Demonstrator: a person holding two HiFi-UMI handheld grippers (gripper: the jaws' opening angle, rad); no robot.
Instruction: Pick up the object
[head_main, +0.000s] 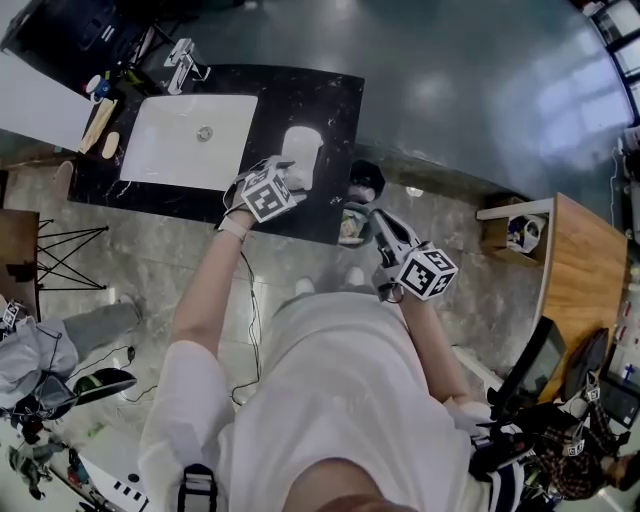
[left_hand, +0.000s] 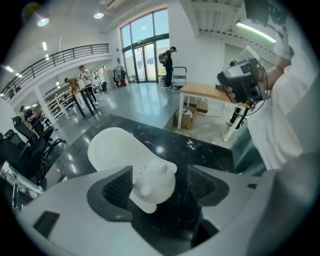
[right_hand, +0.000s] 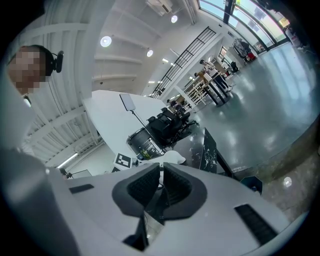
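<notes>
A white bear-shaped figure lies on the black marble counter, right of the sink. In the left gripper view its head sits between the jaws, touching the left pad, with its rounded body behind. My left gripper is open around the head. My right gripper hangs off the counter's front right corner, with its jaws pressed together on the thin edge of what looks like a clear greenish bag.
A white sink with a faucet fills the counter's left half. Wooden items lie at its left end. A black object stands by the counter's right edge. A wooden desk is at the right.
</notes>
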